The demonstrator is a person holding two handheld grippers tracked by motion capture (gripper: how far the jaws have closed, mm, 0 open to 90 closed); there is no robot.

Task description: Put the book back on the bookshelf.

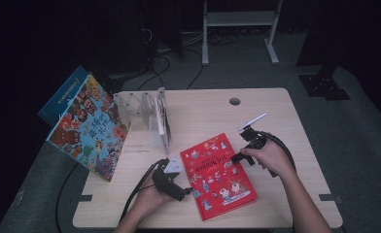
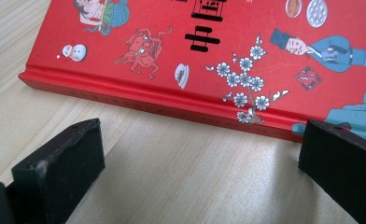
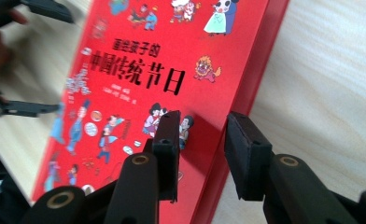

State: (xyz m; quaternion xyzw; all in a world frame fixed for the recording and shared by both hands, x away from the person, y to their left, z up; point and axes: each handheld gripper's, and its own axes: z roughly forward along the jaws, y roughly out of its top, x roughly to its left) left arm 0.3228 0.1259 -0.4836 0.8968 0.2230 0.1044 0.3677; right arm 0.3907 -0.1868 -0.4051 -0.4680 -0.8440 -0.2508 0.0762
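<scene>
Looking stiff and slick, this red book (image 1: 220,174); right gripper (image 3: 202,154) is hovering half-open over its edge; left gripper (image 2: 200,163) is gaping wide beside its spine.

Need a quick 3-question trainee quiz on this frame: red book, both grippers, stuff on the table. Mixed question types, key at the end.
1. True or false: the red book lies flat on the table with its cover up.
2. Multiple choice: in the left gripper view, the left gripper is
A. clamped on the book's spine
B. open, with bare table between its jaws and the book's edge just ahead
C. holding a cable
3. Short answer: what stands behind the clear divider rack, leaning at the table's far left corner?

Key
1. True.
2. B.
3. A large colourful picture book.
</scene>
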